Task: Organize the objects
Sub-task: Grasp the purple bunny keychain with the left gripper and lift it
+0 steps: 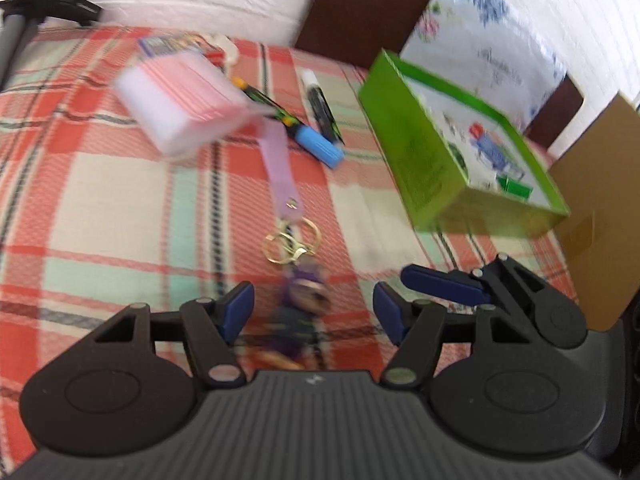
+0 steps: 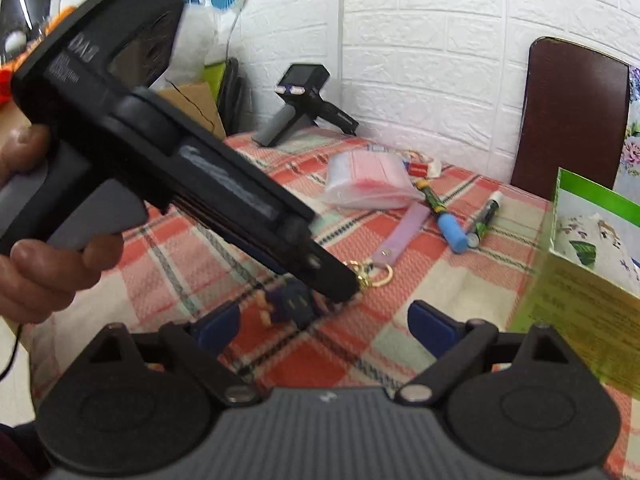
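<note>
on the plaid tablecloth [image 1: 100, 184], a keychain is lying stretched out: a purple figure charm [image 1: 302, 300], gold rings [image 1: 292, 242] and a lilac strap [image 1: 280, 168] running up toward a pink packet [image 1: 180, 100]. the left gripper [image 1: 314, 308] is hovering with its blue pads spread either side of the charm, not pressing on it, so it is standing open and holding nothing. in the right wrist view the right gripper [image 2: 324, 324] is also gaping wide and empty, with the charm [image 2: 286, 302] just beyond its pads and the left tool's tip crossing right over the rings [image 2: 370, 274].

the green box [image 1: 440, 160] is sitting open just to the right, likely the place for things to go. two markers, a blue-capped marker [image 1: 316, 144] and a white-capped marker [image 1: 320, 100], are waiting farther back.

the main risk, as i am judging it, is both tools crowding the same small charm and knocking together. a pinch on the soft figure alone could be letting the rings and strap dangle and snag the packet, dragging it along. closing too low could be catching the cloth and tugging everything on it.
</note>
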Tool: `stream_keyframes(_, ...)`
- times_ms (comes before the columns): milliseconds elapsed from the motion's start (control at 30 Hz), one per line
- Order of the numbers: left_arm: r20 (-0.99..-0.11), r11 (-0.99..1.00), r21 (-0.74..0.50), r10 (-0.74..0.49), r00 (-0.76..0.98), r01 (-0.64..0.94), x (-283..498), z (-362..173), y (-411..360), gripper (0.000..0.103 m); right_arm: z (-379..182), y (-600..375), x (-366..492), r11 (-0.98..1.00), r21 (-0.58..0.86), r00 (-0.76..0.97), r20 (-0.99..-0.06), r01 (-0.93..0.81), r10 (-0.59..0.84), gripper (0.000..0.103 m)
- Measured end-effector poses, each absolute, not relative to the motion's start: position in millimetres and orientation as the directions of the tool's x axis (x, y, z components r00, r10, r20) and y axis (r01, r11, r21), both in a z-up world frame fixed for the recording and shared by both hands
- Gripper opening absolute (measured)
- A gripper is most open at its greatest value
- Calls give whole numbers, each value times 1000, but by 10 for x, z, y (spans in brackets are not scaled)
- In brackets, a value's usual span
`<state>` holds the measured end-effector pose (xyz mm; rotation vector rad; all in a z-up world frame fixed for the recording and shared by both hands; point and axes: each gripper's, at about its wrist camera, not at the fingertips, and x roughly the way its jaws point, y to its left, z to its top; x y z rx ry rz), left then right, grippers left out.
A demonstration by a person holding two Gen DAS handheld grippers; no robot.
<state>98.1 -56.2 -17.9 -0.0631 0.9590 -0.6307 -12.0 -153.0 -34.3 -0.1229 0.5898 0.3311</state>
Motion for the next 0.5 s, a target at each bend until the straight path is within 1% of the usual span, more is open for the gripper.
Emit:
stream_keyframes(33,-762,826,-287,-504,406,485,969,-199,-644,67,-362,-1507,-99,941,-28,775,-575,-338,261,92)
stream_keyframes(67,-776,833,-227,-468,423,505,935,-205,-724,66,-374,-1492,-81,939,-30,770,-582,-344,263,92)
stream_keyframes(100,-782,838,-159,-430,451,522,892,-204,-791,55,-404,-1472,-68,936,-31,764,-587,-351,267,92)
stream_keyframes(133,-785,841,-100,-395,478,531,861,-208,-835,40,-438,-1439,-42,932,-39,755,-599,-361,267,92)
stream_keyframes(167,-785,843,-66,-374,494,534,851,-208,-842,34,-465,-1404,-4,927,-49,744,-613,-372,266,92)
stream_keyframes(200,-785,841,-79,-383,487,535,872,-200,-810,32,-493,-1379,28,923,-52,736,-621,-382,270,91)
stream_keyframes(233,-785,838,-125,-411,464,530,916,-191,-749,32,-499,-1370,56,920,-43,734,-617,-391,283,91)
stream_keyframes(267,-783,838,-180,-439,441,516,961,-180,-681,32,-502,-1351,104,915,-32,726,-620,-403,298,89)
stream_keyframes(300,-777,838,-224,-462,428,498,997,-173,-622,31,-501,-1330,159,910,-21,716,-625,-414,311,85)
stream_keyframes(333,-771,839,-254,-476,423,480,1018,-159,-577,31,-493,-1314,209,906,-8,709,-625,-424,327,75)
stream_keyframes(367,-766,845,-259,-475,432,468,1005,-127,-577,31,-473,-1307,243,908,-6,715,-619,-418,325,65)
stream_keyframes(400,-751,844,-252,-479,454,474,976,-68,-564,31,-442,-1290,254,921,-26,739,-606,-389,295,60)
stream_keyframes(467,-720,837,-234,-492,490,495,899,110,-568,31,-325,-1314,229,926,-12,770,-559,-377,306,60)
stream_keyframes(500,-705,830,-230,-502,501,508,879,215,-580,31,-258,-1320,181,929,-30,795,-528,-369,299,60)
